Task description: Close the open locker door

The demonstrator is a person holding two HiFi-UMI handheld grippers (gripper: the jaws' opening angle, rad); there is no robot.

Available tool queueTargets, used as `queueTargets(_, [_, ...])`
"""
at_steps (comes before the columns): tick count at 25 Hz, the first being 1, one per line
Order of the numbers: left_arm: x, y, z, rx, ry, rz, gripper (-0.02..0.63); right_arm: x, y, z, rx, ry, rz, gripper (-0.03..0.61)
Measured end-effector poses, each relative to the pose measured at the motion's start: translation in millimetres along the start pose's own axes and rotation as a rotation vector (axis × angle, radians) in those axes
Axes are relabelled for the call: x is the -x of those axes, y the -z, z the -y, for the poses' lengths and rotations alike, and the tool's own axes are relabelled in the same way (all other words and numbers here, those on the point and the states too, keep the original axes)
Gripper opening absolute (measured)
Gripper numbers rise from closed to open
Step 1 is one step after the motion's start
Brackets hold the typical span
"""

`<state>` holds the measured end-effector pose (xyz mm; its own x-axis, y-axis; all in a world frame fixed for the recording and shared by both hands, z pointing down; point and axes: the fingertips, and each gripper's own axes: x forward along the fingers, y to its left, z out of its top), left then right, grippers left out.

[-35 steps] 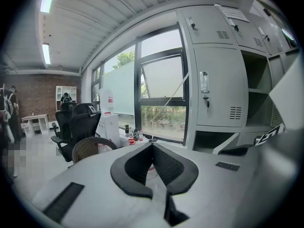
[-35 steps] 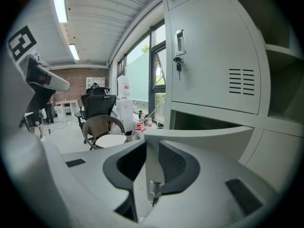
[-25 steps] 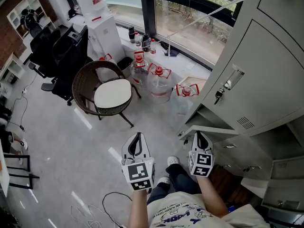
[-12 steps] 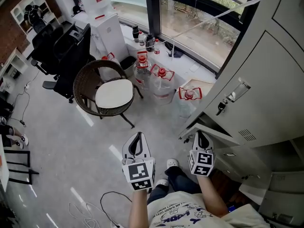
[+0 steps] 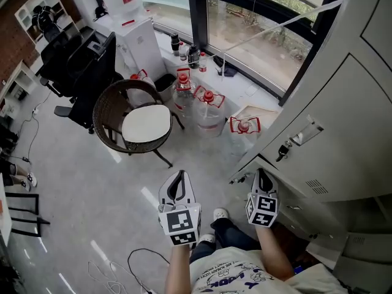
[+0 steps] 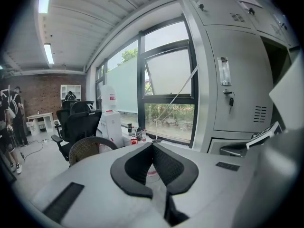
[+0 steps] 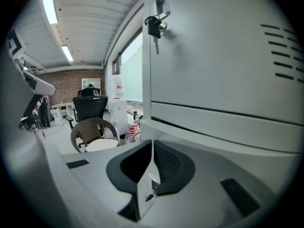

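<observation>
left claw (image 5: 177, 175) clenched, empty, over bare floor (image 5: 122, 182) | right claw (image 5: 262, 174) clenched, tip near locker door (image 7: 223, 127) edge

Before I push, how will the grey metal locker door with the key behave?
The grey sheet-metal locker door looks thin and hinged, so it should swing lightly. Its painted face looks smooth, so the shut right tongs may slide. The dangling black-headed key will probably swing.
</observation>
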<state>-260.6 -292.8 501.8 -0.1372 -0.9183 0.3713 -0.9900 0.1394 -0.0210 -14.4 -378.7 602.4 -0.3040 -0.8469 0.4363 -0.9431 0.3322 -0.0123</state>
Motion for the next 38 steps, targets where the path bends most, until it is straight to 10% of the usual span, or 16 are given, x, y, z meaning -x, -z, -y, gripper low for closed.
queueTargets(38, [33.4, -16.0, 6.4, -0.031, 0.083, 0.061, 0.005, 63.1, -18.6, 9.5, -0.047, 0.088, 0.097, 0.005])
